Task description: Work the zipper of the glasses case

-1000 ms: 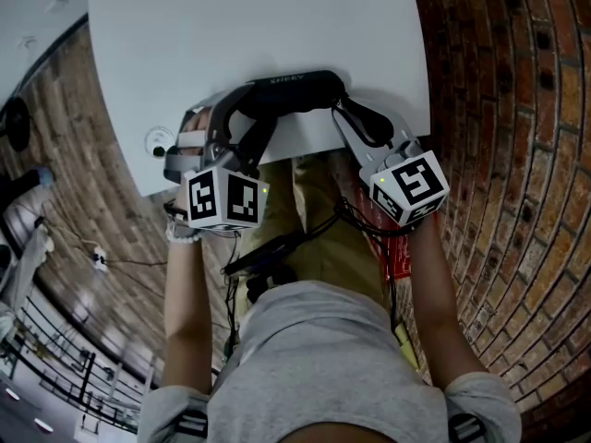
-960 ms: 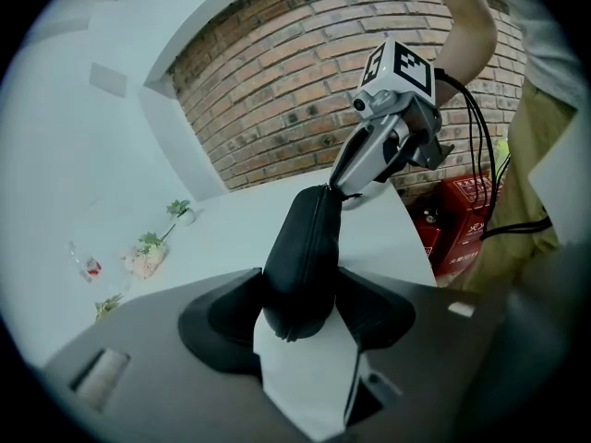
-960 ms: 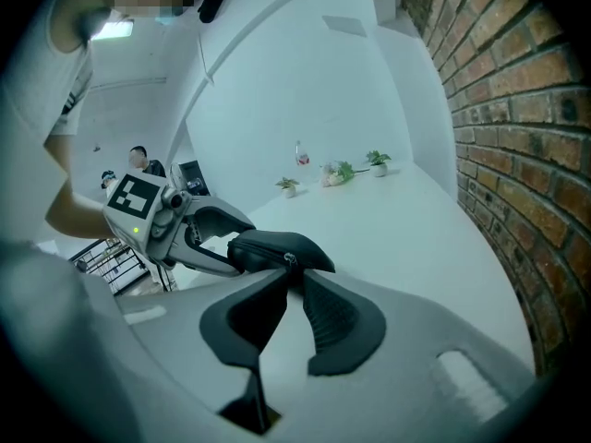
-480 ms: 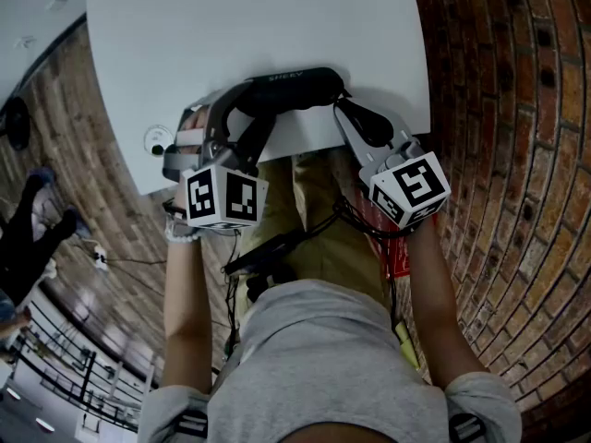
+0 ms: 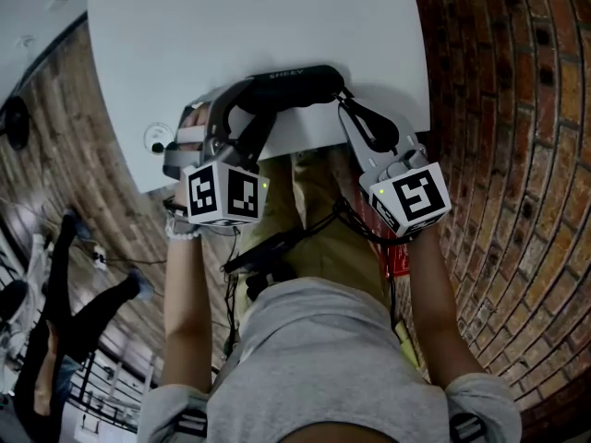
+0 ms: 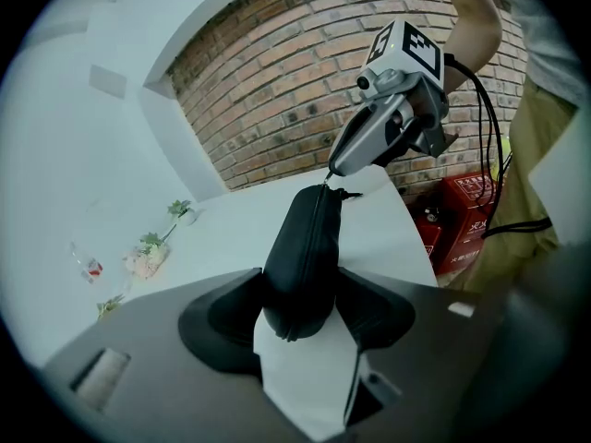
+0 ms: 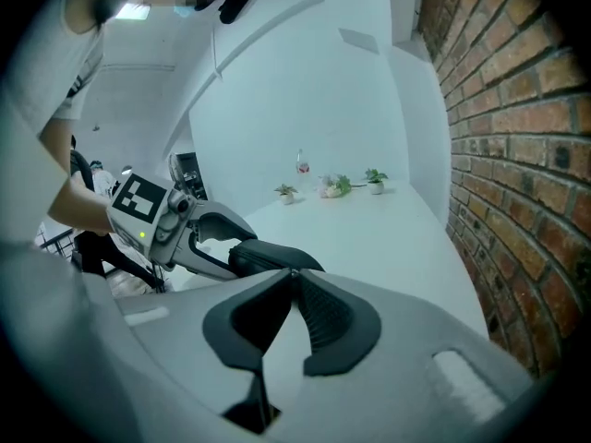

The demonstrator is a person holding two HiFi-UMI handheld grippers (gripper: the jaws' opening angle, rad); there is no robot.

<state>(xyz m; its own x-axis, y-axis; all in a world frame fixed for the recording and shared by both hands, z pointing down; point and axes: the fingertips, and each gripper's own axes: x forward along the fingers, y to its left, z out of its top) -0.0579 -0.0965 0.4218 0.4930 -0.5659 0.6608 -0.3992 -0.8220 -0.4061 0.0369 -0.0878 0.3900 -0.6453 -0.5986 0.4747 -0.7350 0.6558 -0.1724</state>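
Note:
A black zippered glasses case (image 5: 288, 85) lies along the near edge of the white table (image 5: 259, 26). My left gripper (image 5: 242, 125) is shut on its left end, and in the left gripper view the case (image 6: 305, 247) sits squeezed between both pads. My right gripper (image 5: 344, 101) meets the case's right end. In the left gripper view its tips (image 6: 330, 173) pinch the small zipper pull (image 6: 325, 185) at the far end. In the right gripper view the jaws (image 7: 292, 273) are closed tip to tip right at the case (image 7: 268, 255), and the pull itself is hidden.
The table's near edge runs just under the case, with brick floor beyond on both sides. Small potted plants (image 7: 337, 185) stand at the table's far end. A red box (image 6: 466, 215) sits on the floor near my legs. A person (image 5: 55, 340) walks past at lower left.
My right gripper has shifted slightly with its tips staying at the case's right end. The case and left gripper hold still. A person on the floor has moved across the lower left.

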